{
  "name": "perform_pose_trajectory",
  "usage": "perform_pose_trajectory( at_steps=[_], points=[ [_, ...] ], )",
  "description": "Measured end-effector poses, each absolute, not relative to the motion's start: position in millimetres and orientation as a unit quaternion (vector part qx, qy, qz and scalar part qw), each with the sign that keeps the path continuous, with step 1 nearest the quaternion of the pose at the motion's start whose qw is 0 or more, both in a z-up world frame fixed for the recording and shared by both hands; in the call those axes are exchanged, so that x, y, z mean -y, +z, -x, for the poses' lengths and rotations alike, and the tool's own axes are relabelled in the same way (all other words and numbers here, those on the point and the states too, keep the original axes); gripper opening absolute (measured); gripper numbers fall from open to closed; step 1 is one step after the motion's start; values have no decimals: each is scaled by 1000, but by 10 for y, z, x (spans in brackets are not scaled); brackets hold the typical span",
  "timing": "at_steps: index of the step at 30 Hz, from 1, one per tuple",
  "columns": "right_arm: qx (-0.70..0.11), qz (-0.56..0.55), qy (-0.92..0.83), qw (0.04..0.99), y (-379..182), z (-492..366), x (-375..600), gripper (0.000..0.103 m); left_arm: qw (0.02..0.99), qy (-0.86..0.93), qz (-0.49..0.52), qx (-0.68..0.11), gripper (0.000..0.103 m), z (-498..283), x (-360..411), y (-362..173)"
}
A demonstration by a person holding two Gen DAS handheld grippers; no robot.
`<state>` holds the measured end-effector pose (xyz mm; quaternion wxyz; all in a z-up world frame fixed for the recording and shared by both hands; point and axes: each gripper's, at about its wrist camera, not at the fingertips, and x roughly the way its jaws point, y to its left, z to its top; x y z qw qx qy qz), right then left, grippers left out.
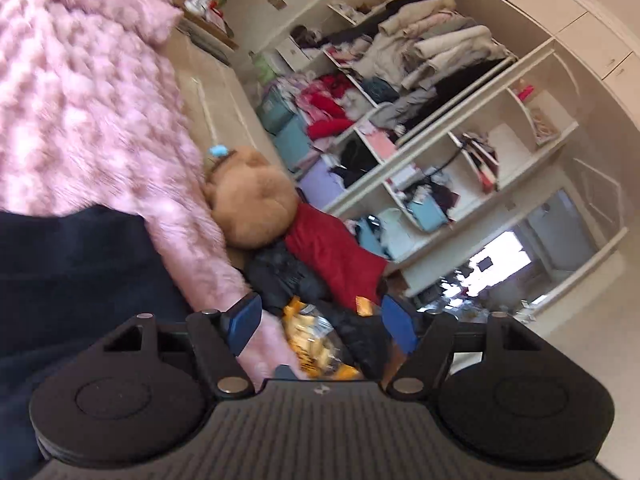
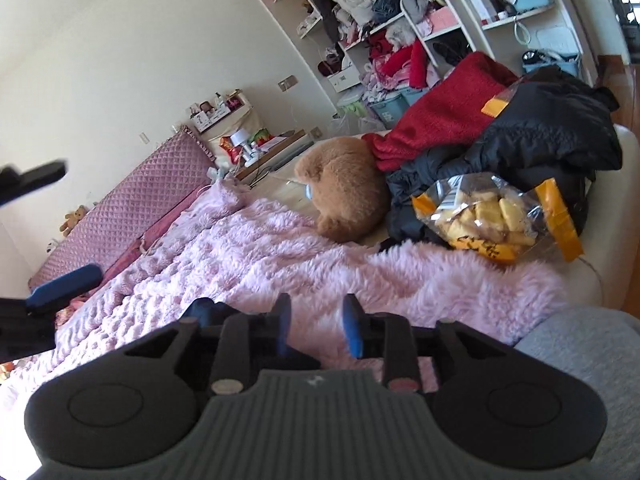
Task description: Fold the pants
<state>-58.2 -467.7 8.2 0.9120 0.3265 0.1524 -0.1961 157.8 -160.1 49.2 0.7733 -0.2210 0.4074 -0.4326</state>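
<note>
Dark navy cloth (image 1: pixel 72 280), apparently the pants, lies on the fluffy pink blanket (image 1: pixel 80 120) at the lower left of the left wrist view, left of my left gripper (image 1: pixel 320 324). That gripper stands open, its blue pads wide apart with nothing between them. In the right wrist view my right gripper (image 2: pixel 319 330) hangs low over the pink blanket (image 2: pixel 280 256), partly open, and only blanket shows in the gap. A small dark blue patch (image 2: pixel 204 308) peeks out just left of its fingers. The left gripper (image 2: pixel 48 232) shows at the left edge, jaws spread.
A brown plush bear (image 2: pixel 344 192), a red garment (image 2: pixel 440 112), black jackets (image 2: pixel 540 132) and a clear bag of yellow snacks (image 2: pixel 492 216) crowd the bed's far end. Grey cloth (image 2: pixel 580 344) sits at lower right. Open wardrobe shelves (image 1: pixel 440 80) full of clothes stand beyond.
</note>
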Motion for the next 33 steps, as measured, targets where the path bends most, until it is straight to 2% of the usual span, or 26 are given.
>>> perform_pose_trajectory(
  at_steps=[2, 4, 7, 11, 13, 17, 18, 19, 22, 25, 30, 33],
  points=[
    [-145, -357, -147, 911, 72, 549, 4706, 37, 809, -383, 187, -405, 83, -1555, 1297, 584],
    [-140, -376, -97, 911, 81, 490, 4698, 51, 839, -322, 152, -411, 84, -1488, 965, 603],
    [-141, -364, -54, 919, 127, 404, 4554, 67, 848, -244, 156, -443, 84, -1500, 532, 382],
    [-209, -330, -8, 920, 135, 182, 4348, 67, 812, -167, 222, -514, 79, -1624, 7, -180],
    [-257, -312, 11, 915, 107, 78, 4268, 67, 760, -200, 256, -563, 79, -1698, -102, -556],
    [-281, -435, 54, 854, -96, -38, 4448, 75, 675, -238, 406, -568, 78, -1713, -261, -1023],
    [-280, -462, 58, 840, -129, -60, 4506, 72, 648, -264, 439, -564, 79, -1735, -274, -1122],
    [-279, -481, 59, 829, -153, -76, 4558, 53, 630, -277, 452, -567, 82, -1739, -231, -1197],
    [-279, -493, 64, 822, -137, -121, 4632, 14, 653, -275, 417, -569, 81, -1688, -125, -1176],
    [-272, -482, 68, 830, -62, -126, 4727, 12, 718, -266, 325, -555, 60, -1573, 55, -961],
    [-337, -416, 30, 844, -34, -56, 4948, 10, 760, -289, 256, -522, 63, -1366, 180, -786],
    [-357, -355, 14, 864, 44, 23, 4921, 9, 767, -304, 225, -518, 72, -1301, 228, -742]
  ],
)
